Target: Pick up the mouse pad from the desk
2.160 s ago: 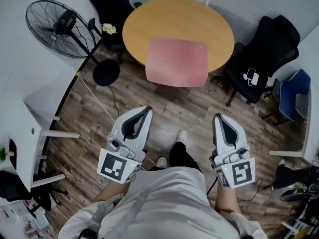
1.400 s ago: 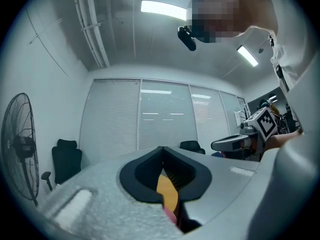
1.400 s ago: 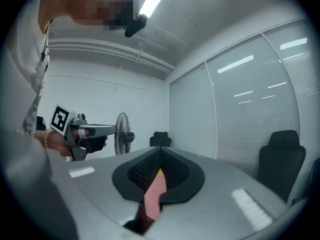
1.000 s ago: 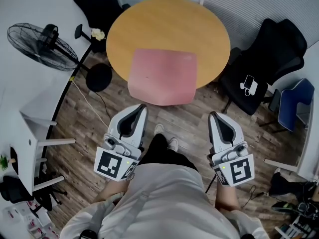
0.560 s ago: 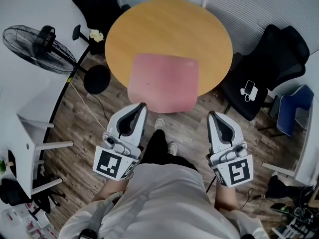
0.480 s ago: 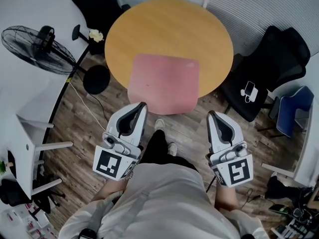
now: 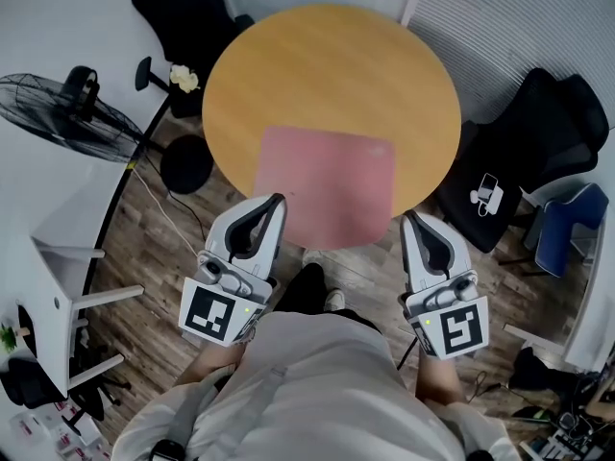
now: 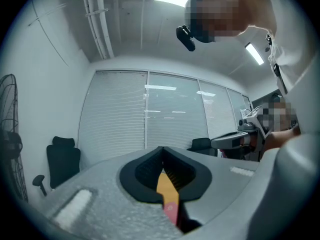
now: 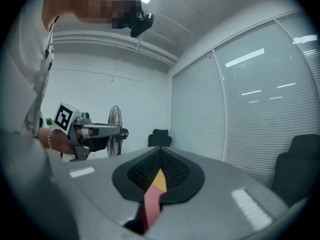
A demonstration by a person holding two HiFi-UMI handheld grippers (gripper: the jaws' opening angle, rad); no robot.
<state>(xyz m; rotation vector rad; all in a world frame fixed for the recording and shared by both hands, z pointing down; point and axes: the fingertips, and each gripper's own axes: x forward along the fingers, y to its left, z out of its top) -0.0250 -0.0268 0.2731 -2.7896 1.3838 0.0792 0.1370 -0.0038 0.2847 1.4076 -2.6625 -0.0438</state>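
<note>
Head view: I log the mouse pad (image 7: pixel 327 185), pink, flat on the round table (image 7: pixel 327 65), overhanging its 6 o'clock rim. The left gripper (image 7: pixel 278 201) is near the pad's 8 o'clock corner, the right gripper (image 7: pixel 410 219) near 4 o'clock.
Left gripper view: jaws pressed together, nothing between.
Right gripper view: jaws likewise clenched, empty.

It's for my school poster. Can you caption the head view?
Both shut, the left gripper and right gripper point toward a pink rectangular mouse pad overhanging a round wooden table.
</note>
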